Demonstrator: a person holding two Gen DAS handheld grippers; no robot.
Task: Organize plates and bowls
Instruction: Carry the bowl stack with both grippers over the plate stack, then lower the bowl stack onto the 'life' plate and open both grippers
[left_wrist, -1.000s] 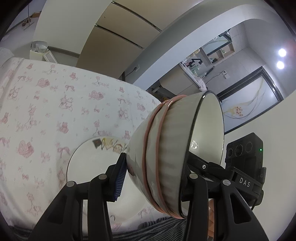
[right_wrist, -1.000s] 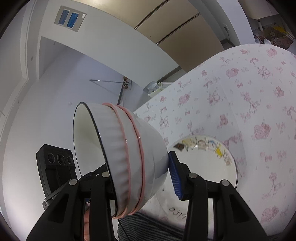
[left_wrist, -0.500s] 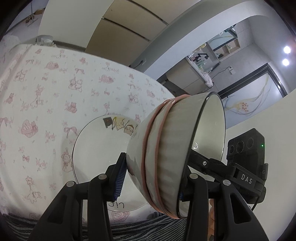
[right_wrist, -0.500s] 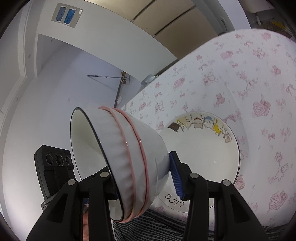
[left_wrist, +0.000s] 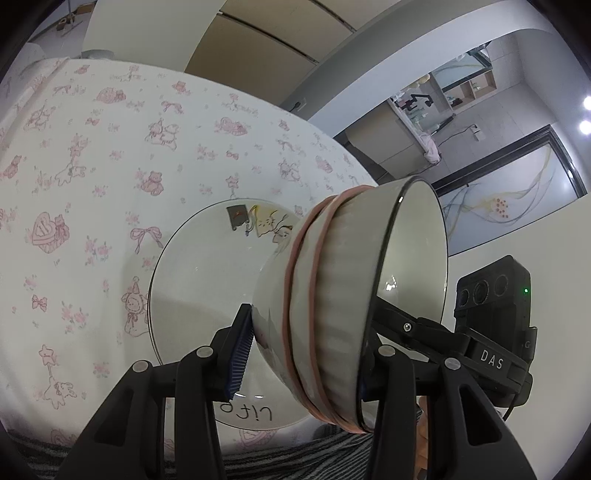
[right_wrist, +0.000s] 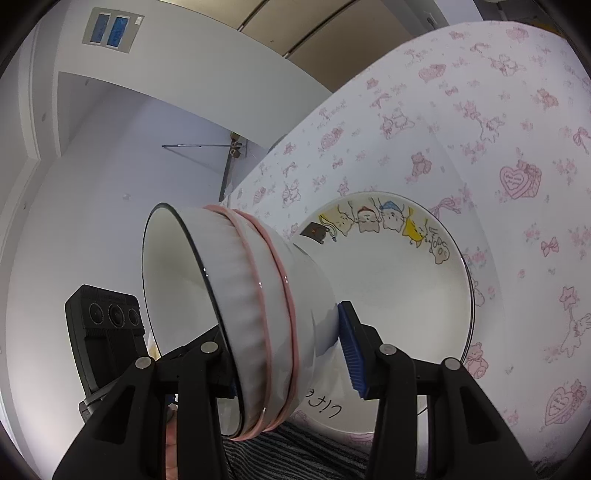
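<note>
The bench (left_wrist: 110, 155) wears a white cloth printed with pink bears, bows and hearts; its far edge curves against the wall, and wide bare cloth lies beyond and to both sides of the plate. The plate (right_wrist: 399, 280) lies flat on the cloth near the bench's near edge, white with a thin dark rim, cartoon cats along its far side and handwriting, seemingly "Lite", on its near side. Over the plate's near part, tilted on its side, is the bowl (left_wrist: 332, 302): white, ribbed, dark-rimmed, with two pink bands round it. Whether its foot touches the plate I cannot tell. The left hand-held gripper (left_wrist: 303, 354) pinches the bowl, one blue pad on the base, the other finger at the rim. The right hand-held gripper (right_wrist: 291, 354) pinches it likewise from the other side. In the left view the right unit reads "DAS" (left_wrist: 491, 360).
</note>
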